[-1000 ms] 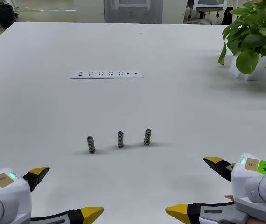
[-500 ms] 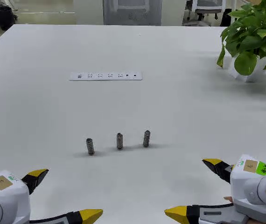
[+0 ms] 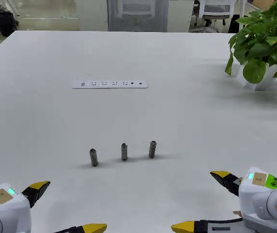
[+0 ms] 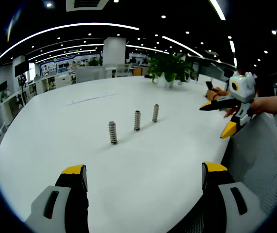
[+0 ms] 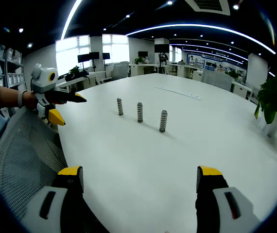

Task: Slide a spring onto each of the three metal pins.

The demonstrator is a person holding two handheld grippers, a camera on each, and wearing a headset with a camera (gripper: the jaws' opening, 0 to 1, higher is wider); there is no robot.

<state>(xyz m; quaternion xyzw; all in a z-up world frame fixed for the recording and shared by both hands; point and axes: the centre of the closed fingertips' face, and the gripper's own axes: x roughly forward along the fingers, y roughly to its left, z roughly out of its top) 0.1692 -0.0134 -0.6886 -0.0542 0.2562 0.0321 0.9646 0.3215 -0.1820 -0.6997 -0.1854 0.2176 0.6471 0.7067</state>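
Three metal pins stand upright in a row on the white table, each wrapped by a spring: left spring (image 3: 94, 157), middle spring (image 3: 124, 152), right spring (image 3: 152, 149). The same row shows in the left gripper view (image 4: 136, 120) and in the right gripper view (image 5: 139, 112). My left gripper (image 3: 65, 206) is open at the near left edge, holding nothing, well short of the springs. My right gripper (image 3: 201, 200) is open at the near right edge, also holding nothing. Each gripper appears in the other's view: right gripper (image 4: 222, 116), left gripper (image 5: 60, 107).
A white power strip (image 3: 110, 84) lies flat farther back on the table. A potted plant (image 3: 260, 43) stands at the far right. Chairs sit beyond the table's far edge (image 3: 138, 14). Bare tabletop lies between the grippers and the pins.
The head camera has tilted, so the whole scene has shifted down a little. Both grippers sit slightly lower in the picture. The springs and pins have not moved.
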